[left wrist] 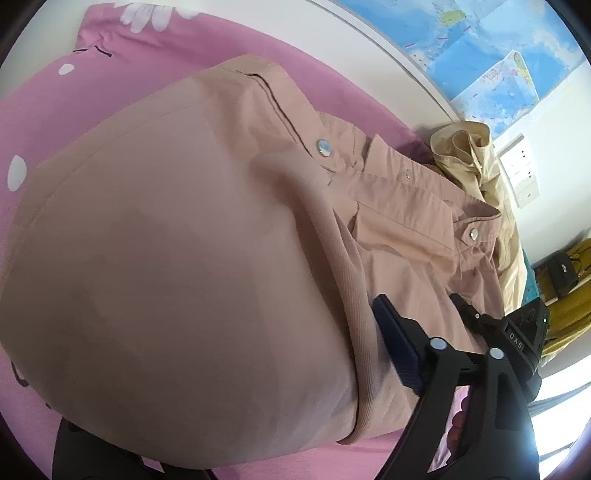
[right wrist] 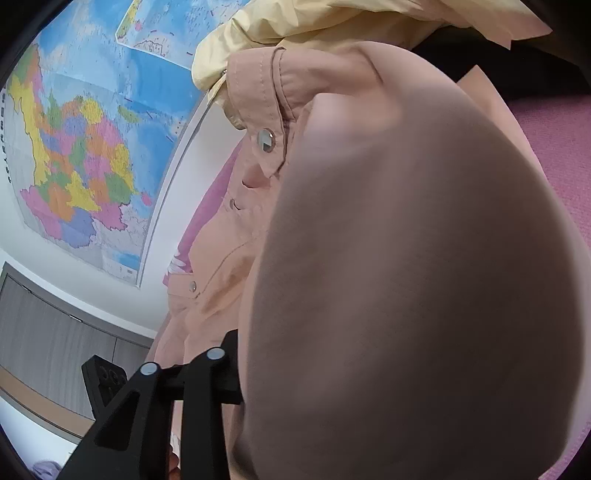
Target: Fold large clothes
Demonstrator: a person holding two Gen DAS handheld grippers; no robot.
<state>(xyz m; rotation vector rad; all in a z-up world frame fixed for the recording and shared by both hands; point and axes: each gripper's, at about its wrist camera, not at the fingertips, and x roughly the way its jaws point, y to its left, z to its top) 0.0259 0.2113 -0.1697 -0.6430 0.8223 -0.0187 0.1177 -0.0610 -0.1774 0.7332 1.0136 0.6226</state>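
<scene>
A dusty-pink jacket with silver snap buttons lies on a pink bedsheet. A fold of its cloth is raised close to the left wrist lens and hides my left gripper's fingers. In the left wrist view another black gripper rests on the jacket's lower part, jaws apart. In the right wrist view the same jacket hangs folded over the lens, hiding my right gripper's fingers. The other black gripper shows at the bottom left against the cloth.
A pale yellow garment lies bunched beyond the jacket, also in the right wrist view. A coloured wall map hangs behind the bed. Wall sockets, a grey cabinet and mustard cloth stand around.
</scene>
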